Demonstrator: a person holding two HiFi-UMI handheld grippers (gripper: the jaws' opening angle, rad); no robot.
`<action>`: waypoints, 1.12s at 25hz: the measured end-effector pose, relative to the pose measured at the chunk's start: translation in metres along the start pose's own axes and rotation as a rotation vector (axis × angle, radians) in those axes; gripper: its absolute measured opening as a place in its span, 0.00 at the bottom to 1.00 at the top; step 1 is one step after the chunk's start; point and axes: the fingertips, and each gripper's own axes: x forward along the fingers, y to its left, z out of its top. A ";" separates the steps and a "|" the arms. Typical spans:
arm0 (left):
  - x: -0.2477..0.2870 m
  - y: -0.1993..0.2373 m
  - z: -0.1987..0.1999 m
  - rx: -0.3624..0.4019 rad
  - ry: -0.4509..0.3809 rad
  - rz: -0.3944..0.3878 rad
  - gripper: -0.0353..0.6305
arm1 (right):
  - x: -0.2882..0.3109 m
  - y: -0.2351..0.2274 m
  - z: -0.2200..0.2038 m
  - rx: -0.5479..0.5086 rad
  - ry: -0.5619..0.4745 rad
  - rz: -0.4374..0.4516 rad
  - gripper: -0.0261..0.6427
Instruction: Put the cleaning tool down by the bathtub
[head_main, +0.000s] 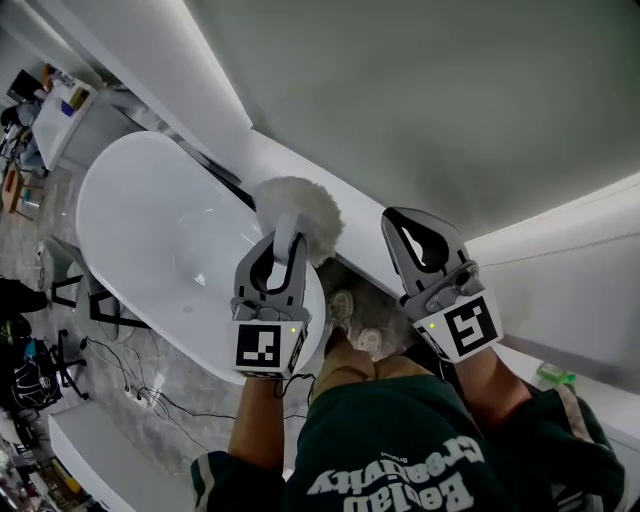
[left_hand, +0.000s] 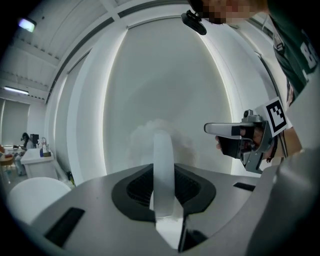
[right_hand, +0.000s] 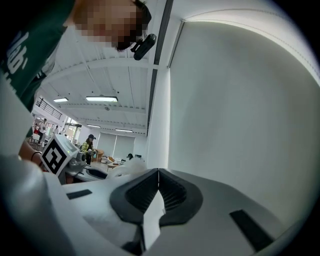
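The cleaning tool is a white fluffy duster (head_main: 297, 207) on a white handle (left_hand: 162, 165). My left gripper (head_main: 285, 242) is shut on that handle, holding the fluffy head up over the near end of the white bathtub (head_main: 120, 190). Seen from the left gripper view, the handle stands upright between the jaws with the fluffy head (left_hand: 160, 137) beyond it. To its right my right gripper (head_main: 415, 222) hangs in the air, shut with nothing between its jaws, which meet at the tip (right_hand: 158, 171). The right gripper (left_hand: 222, 129) also shows at the right of the left gripper view.
A white ledge (head_main: 300, 165) runs along behind the tub under a grey wall. The person's shoes (head_main: 355, 320) stand on the floor between tub and ledge. Cables (head_main: 150, 395) trail across the marbled floor below the tub. A green object (head_main: 555, 376) lies at the right.
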 end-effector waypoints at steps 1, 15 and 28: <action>0.007 0.007 -0.005 -0.009 0.005 -0.001 0.19 | 0.009 -0.001 -0.003 0.005 0.002 0.001 0.06; 0.118 0.076 -0.127 -0.058 0.271 -0.067 0.19 | 0.115 -0.019 -0.070 0.093 0.025 -0.031 0.06; 0.184 0.088 -0.235 -0.128 0.561 -0.115 0.19 | 0.154 -0.035 -0.132 0.109 0.071 -0.047 0.06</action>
